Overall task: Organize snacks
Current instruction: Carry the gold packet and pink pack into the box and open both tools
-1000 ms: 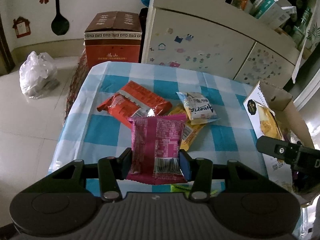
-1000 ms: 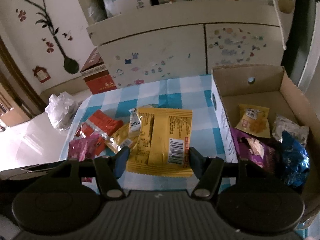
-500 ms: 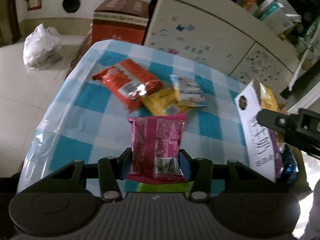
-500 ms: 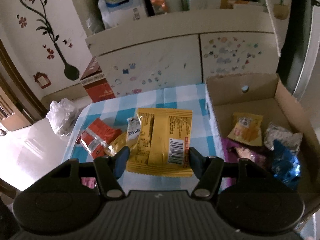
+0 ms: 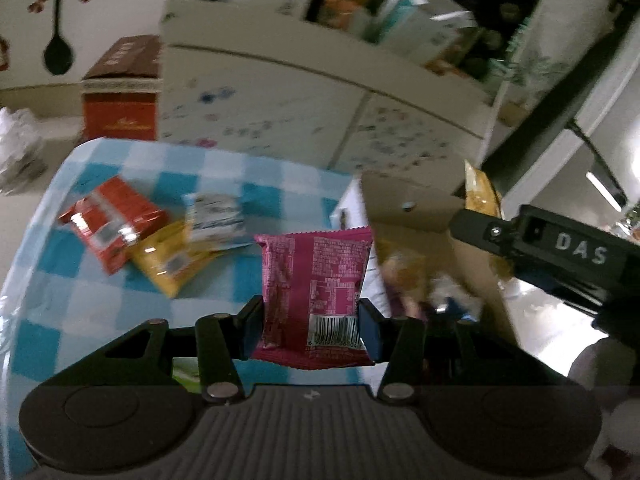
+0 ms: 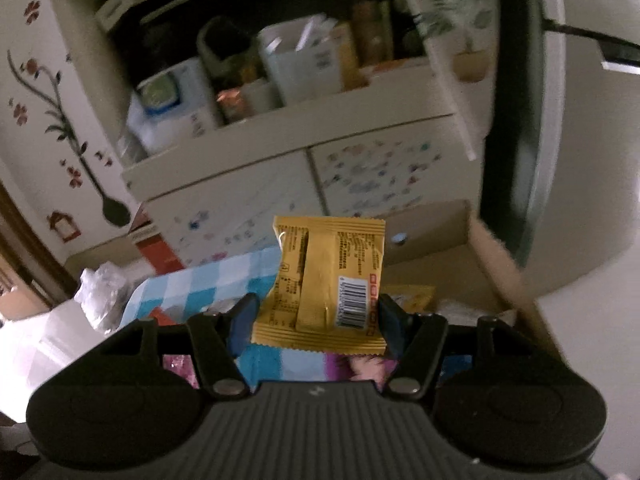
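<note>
My left gripper (image 5: 311, 326) is shut on a pink snack packet (image 5: 314, 292), held upright above the checked tablecloth (image 5: 100, 280) near the left wall of the cardboard box (image 5: 424, 208). My right gripper (image 6: 318, 322) is shut on a yellow snack packet (image 6: 328, 280), raised in front of the same cardboard box (image 6: 492, 264). The right gripper's black body (image 5: 560, 256) crosses the right of the left wrist view, over the box. On the cloth lie a red packet (image 5: 108, 228), a yellow packet (image 5: 168, 260) and a white-blue packet (image 5: 216, 220). Several snacks show blurred inside the box.
A cream cabinet (image 5: 304, 120) with stickers and a cluttered shelf (image 6: 280, 72) stands behind the table. A red carton (image 5: 120, 96) and a white plastic bag (image 6: 104, 292) sit on the floor to the left. A pale door or wall (image 6: 580, 160) rises at the right.
Both grippers have risen and swung right toward the cardboard box, each keeping its packet. The views have tilted up and blurred; the box now lies directly ahead of both.
</note>
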The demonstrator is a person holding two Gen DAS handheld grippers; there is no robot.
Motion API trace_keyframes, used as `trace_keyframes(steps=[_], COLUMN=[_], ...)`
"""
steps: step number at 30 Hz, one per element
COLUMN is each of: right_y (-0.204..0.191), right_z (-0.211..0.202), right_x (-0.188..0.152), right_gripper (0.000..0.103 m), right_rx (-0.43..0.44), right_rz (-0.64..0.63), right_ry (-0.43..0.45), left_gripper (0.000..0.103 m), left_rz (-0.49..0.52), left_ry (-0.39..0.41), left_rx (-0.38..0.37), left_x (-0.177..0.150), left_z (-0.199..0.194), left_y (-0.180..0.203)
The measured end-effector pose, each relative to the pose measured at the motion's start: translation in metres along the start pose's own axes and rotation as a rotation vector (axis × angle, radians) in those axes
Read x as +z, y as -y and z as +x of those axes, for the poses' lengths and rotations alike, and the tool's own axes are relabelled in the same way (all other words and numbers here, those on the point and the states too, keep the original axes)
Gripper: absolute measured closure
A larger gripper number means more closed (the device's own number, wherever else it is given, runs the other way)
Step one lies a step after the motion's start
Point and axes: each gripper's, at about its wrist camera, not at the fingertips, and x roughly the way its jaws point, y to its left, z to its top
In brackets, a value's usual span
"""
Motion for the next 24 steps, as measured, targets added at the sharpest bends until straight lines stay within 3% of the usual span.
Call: trace_keyframes(steps=[10,19,22,24], right_y=[0.054,0.065,0.07,0.074], right_z=[-0.018,-0.019,-0.017,-0.017], right_x=[0.018,0.02,0.02,0.021], right_gripper=[0.038,0.038,0.036,0.035], right_rx=[-0.081,-0.109,-0.126,-0.132], right_rz=[0.169,0.206,0.232,0.263], right_ry=[0.059,0.05,0.044,0.051], left_gripper=[0.048,0.047,0.034,0.018], left_rz=[0.097,0.117,0.122,0.123], left_ry=[-0.02,-0.081,-0.095,-0.087], left_rx=[-0.082,-0.2,-0.206,-0.185], left_x=[0.003,0.0,-0.004,-0.005], left_z=[0.018,0.045,0.051,0.051], left_y=[0.064,0.095,0.1,0.1])
